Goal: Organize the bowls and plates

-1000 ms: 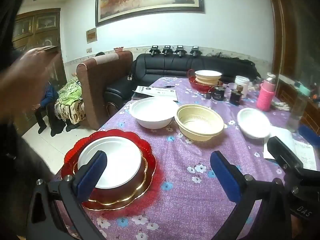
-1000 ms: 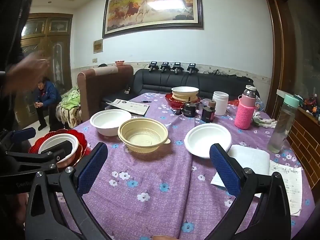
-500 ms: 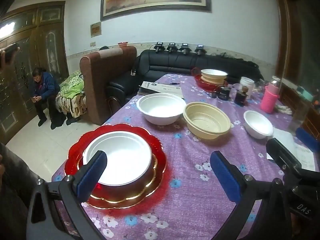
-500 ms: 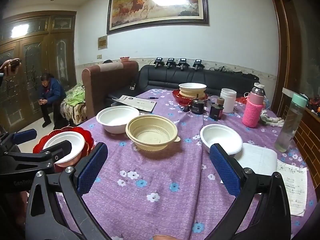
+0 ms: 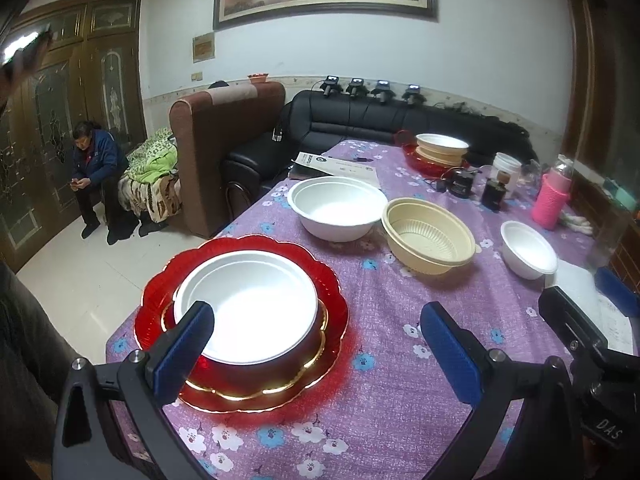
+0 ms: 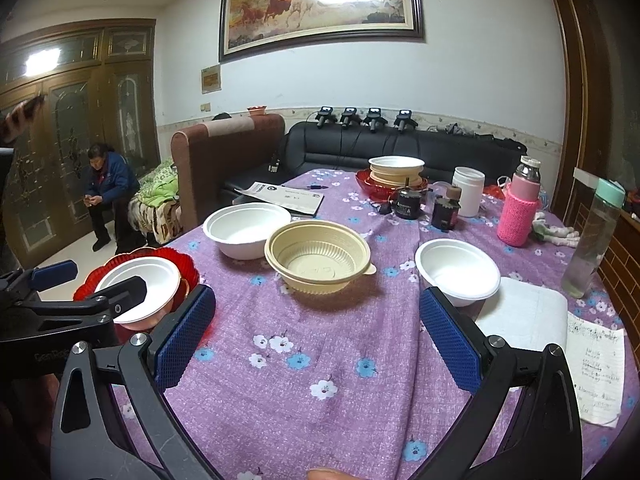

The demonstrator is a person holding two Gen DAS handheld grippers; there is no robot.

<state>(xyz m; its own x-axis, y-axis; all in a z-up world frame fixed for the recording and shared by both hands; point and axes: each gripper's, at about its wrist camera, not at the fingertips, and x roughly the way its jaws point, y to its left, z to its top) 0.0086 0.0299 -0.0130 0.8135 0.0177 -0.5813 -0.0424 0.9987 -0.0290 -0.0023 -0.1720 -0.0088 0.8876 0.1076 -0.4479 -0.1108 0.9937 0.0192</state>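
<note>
Glossy red plate (image 5: 328,280) – matt white bowl (image 5: 336,212) – woven cloth (image 6: 320,344)

Purple floral tablecloth (image 6: 320,360) (perhaps blue-flowered)

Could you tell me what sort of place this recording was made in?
Most likely a home living and dining room: a black sofa stands behind a table under a purple flowered cloth, a framed horse painting hangs on the wall, and bowls and a red plate sit out.
</note>
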